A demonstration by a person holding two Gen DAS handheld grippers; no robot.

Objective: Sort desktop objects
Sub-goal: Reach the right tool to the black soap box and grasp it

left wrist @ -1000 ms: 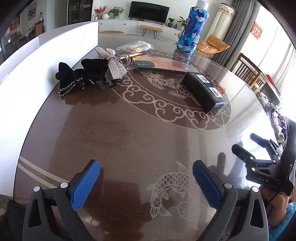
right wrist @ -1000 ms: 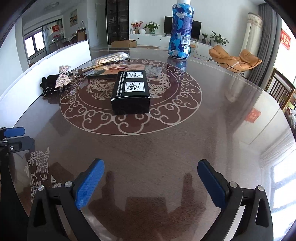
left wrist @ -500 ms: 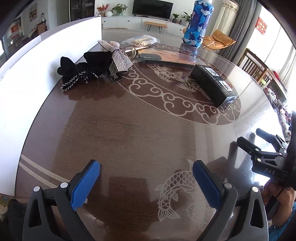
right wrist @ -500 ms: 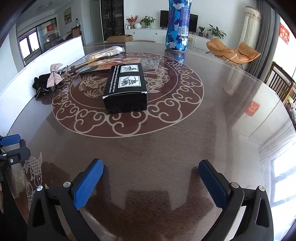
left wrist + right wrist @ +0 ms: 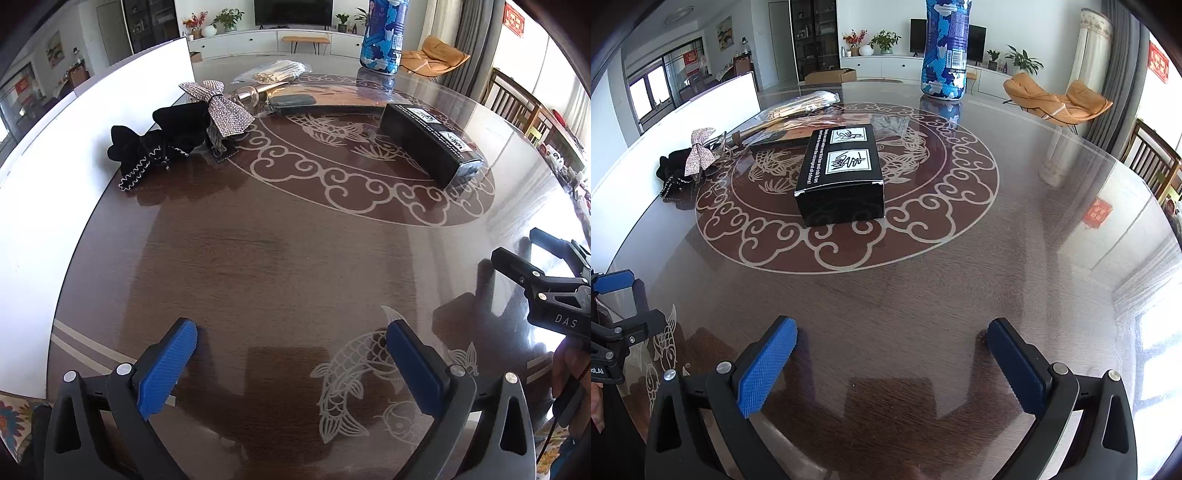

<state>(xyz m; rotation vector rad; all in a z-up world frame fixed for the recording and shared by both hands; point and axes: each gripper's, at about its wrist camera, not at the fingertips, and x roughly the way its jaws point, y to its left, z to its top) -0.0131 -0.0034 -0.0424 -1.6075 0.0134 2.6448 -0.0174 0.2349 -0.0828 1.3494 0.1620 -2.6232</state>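
Far ahead of both grippers, the tall blue camouflage-patterned bottle (image 5: 384,37) (image 5: 946,51) is cut at the top edge, and the small white text on the black rectangular box (image 5: 839,173) is unreadable.

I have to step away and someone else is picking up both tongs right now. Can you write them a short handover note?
Left tongs: open, empty, above bare table near the fish inlay.
Right tongs: open, empty, facing the black box.
Things: the black box lies on the central medallion; the black hair bows and rhinestone bow sit by the white board; the bagged sticks and dark case lie beyond; the blue bottle stands at the far side.
Done: nothing looks sorted.
Left: everything; the box seems the nearest first pick.
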